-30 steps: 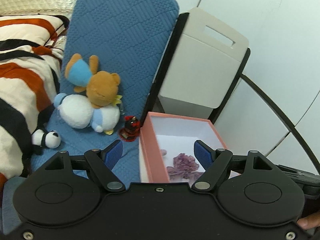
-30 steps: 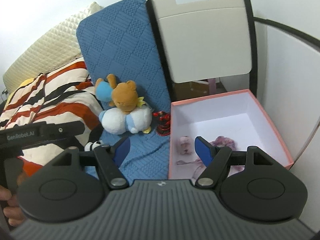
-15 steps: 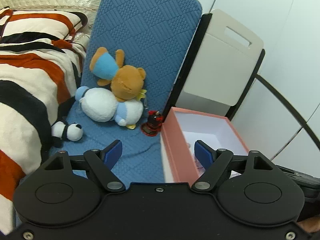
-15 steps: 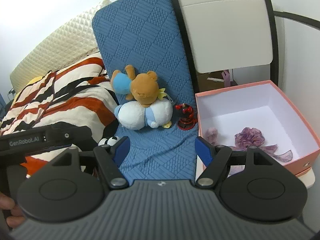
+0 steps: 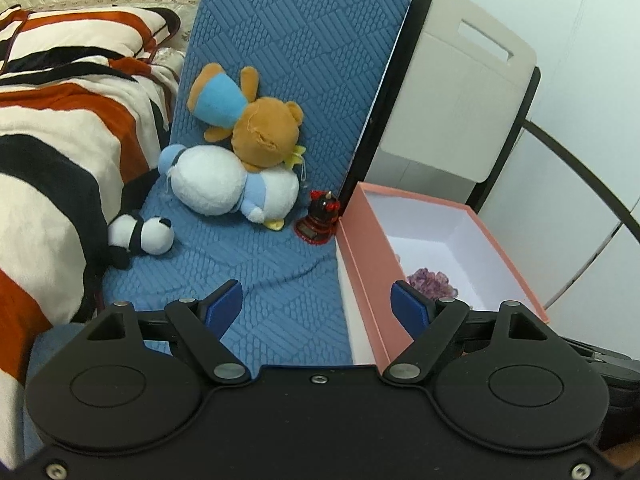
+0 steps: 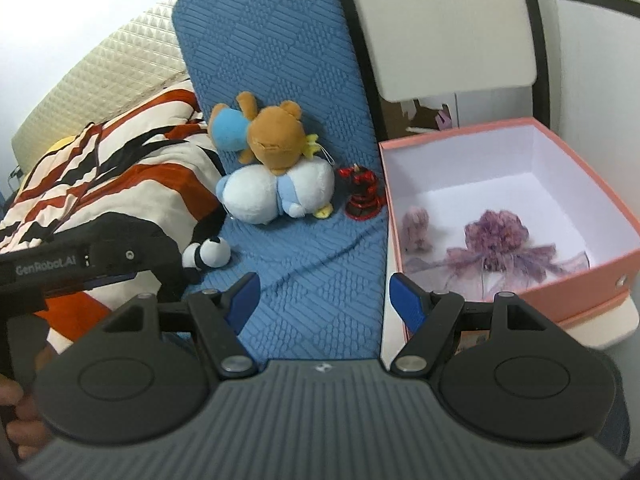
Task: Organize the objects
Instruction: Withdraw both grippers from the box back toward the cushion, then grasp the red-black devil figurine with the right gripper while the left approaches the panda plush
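Surface: blue quilted mat [image 5: 280, 92] runs from 12 o'clock down to the grippers, its far half propped upright; striped blanket [image 5: 60, 128] borders it at 9 o'clock, white wall panels at 3 o'clock.
Box: pink box [image 6: 600, 268], open-topped and white inside, sits flush against the mat's right edge at 3 o'clock; it contains a purple fabric flower [image 6: 500, 236] and a small pink plush [image 6: 416, 228].
Toys: brown bear [image 5: 256, 128] lies on top of a white and blue plush [image 5: 228, 192] at 11 o'clock; panda [image 5: 144, 236] lies at 9 o'clock, touching the blanket's edge; red and black figurine [image 5: 320, 220] stands just beside the box's far corner.
Open room: bare mat between the toys and both grippers; the box's near wall rises at the mat's right edge.
Left gripper [image 5: 316, 304]: jaws opening, moderately wide, over bare mat and the box's left wall, nothing between the pads.
Right gripper [image 6: 324, 300]: jaws held moderately wide and empty, its right finger [image 6: 408, 300] over the box's near corner.
Hand: fingers [image 6: 12, 412] at 8 o'clock in the right wrist view, under the left gripper's body.
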